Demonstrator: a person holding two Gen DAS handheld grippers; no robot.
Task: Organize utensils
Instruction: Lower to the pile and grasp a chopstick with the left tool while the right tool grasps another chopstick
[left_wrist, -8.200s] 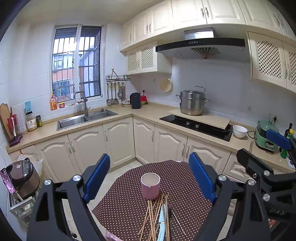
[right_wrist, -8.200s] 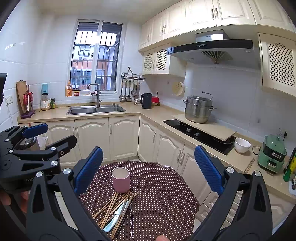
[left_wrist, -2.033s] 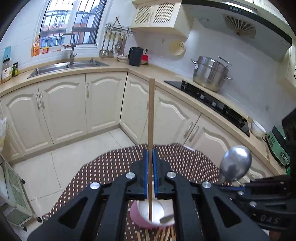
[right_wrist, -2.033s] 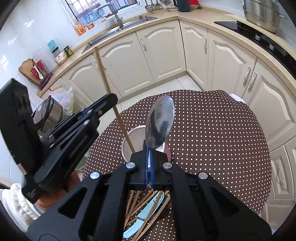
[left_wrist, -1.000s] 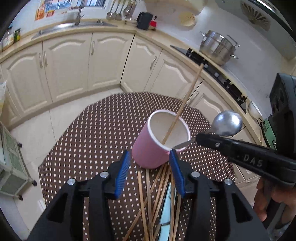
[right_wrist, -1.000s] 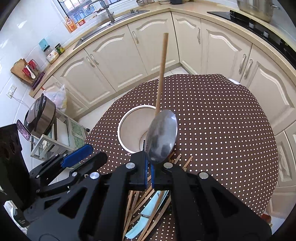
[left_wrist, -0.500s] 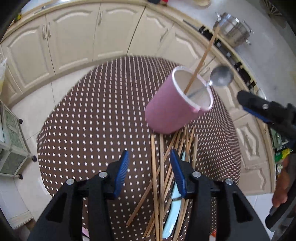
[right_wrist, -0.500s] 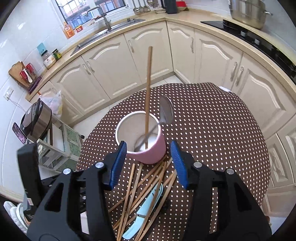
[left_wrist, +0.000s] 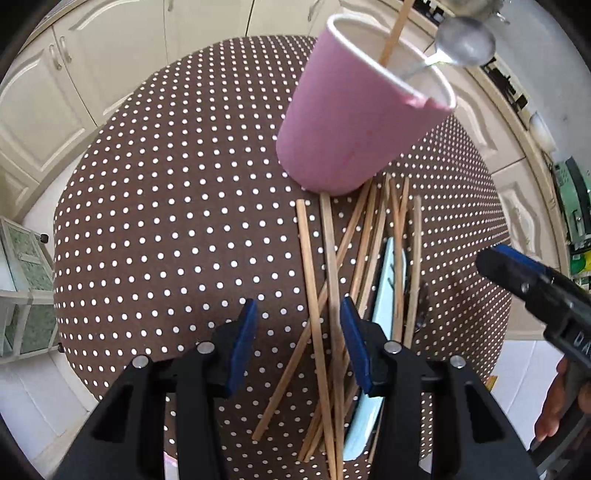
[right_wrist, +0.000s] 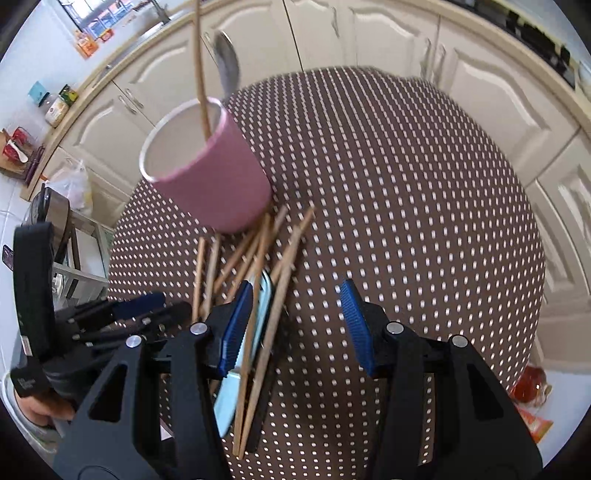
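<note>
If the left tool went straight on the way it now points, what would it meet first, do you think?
Most likely the loose wooden chopsticks lying on the brown dotted tablecloth; two run between the left tool's open jaws, though depth is unclear.

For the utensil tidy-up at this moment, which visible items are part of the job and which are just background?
Part of the job:
pink cup
chopstick in the cup
spoon in the cup
loose chopsticks on the table
light blue knife

Background:
dotted tablecloth
cabinets
jars on the counter
</note>
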